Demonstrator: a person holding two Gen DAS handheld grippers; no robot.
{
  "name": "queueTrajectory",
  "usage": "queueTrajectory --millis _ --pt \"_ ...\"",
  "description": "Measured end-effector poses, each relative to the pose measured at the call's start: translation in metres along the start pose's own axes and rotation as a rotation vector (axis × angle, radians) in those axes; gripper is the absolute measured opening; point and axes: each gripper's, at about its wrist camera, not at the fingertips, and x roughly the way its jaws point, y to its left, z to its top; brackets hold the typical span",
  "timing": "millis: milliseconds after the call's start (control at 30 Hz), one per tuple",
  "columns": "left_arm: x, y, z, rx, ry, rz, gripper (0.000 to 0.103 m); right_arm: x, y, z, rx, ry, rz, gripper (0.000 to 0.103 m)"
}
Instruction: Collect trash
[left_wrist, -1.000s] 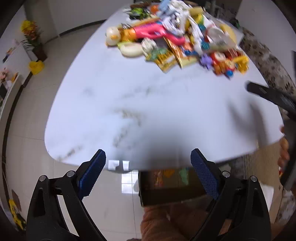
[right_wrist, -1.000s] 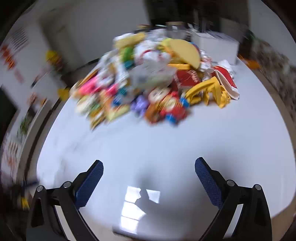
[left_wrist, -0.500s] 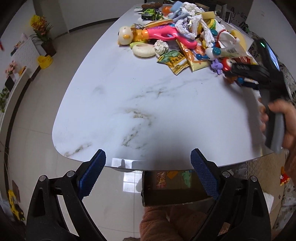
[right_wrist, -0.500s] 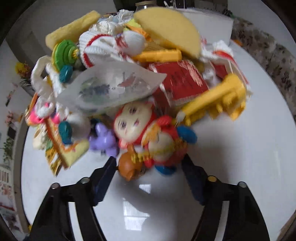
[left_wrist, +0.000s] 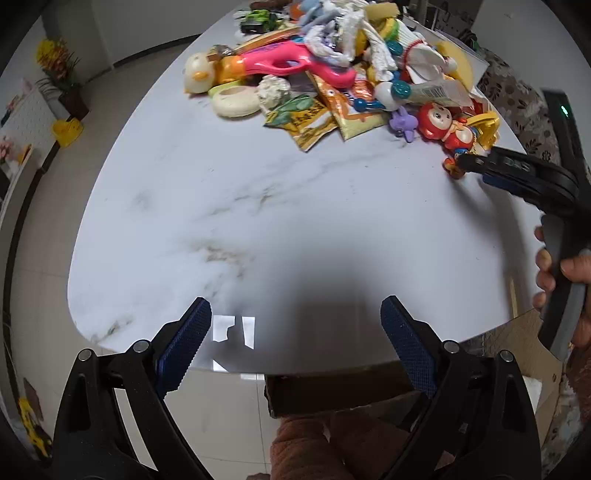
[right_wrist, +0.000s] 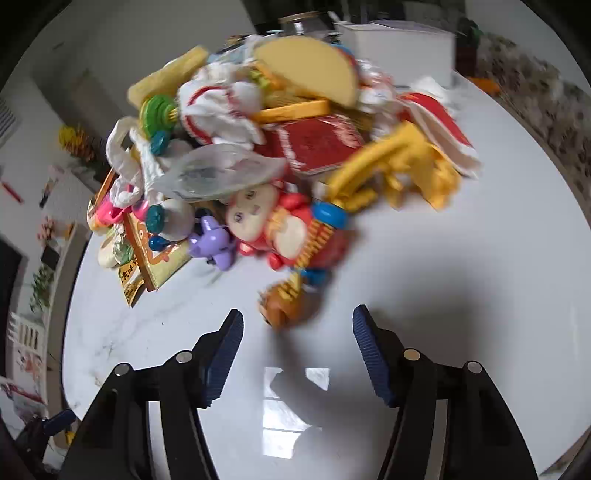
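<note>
A pile of toys and trash lies at the far end of the white marble table (left_wrist: 258, 206): yellow snack wrappers (left_wrist: 306, 118), a crumpled paper ball (left_wrist: 273, 88), a clear plastic bag (right_wrist: 218, 173) and a red packet (right_wrist: 314, 144). A red doll toy (right_wrist: 288, 229) lies at the pile's near edge. My right gripper (right_wrist: 297, 317) is open, with the doll's orange foot (right_wrist: 284, 306) just between its fingertips and untouched. In the left wrist view it reaches in from the right (left_wrist: 469, 166). My left gripper (left_wrist: 295, 310) is open over the near table edge, holding nothing.
A cardboard box (left_wrist: 332, 391) sits on the floor under the near table edge, with a cardboard flap (left_wrist: 532, 347) to its right. A person's hand (left_wrist: 565, 266) holds the right gripper's handle. A pink toy gun (left_wrist: 295, 64), a duck toy (left_wrist: 199, 72) and a yellow toy (right_wrist: 406, 166) lie in the pile.
The right gripper's jaws have narrowed from wide open and it has come up to the pile, to the red doll. The left gripper has edged forward over the table.
</note>
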Motion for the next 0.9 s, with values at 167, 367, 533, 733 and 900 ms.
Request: queueTrajectory --millis 167,367,533,733,900 --pt "0.009 -0.008 0.015 0.004 0.01 0.01 0.091 0.028 0.016 0.025 -0.034 0.03 -0.029 0.031" --pt "0.015 -0.009 0.055 -0.095 -0.001 -0.078 0.091 -0.009 -0.008 0.005 -0.026 0.024 0.036 0.031" --pt "0.024 -0.022 0.108 -0.199 -0.052 -0.143 0.091 -0.052 -0.034 -0.021 0.033 -0.011 0.06 0.031" --pt "0.059 -0.075 0.165 -0.071 -0.074 0.022 0.091 -0.083 -0.046 -0.04 0.093 -0.039 0.089 0.031" --pt "0.085 -0.094 0.186 -0.054 -0.063 0.053 0.087 -0.097 -0.046 -0.052 0.089 -0.038 0.109 0.031"
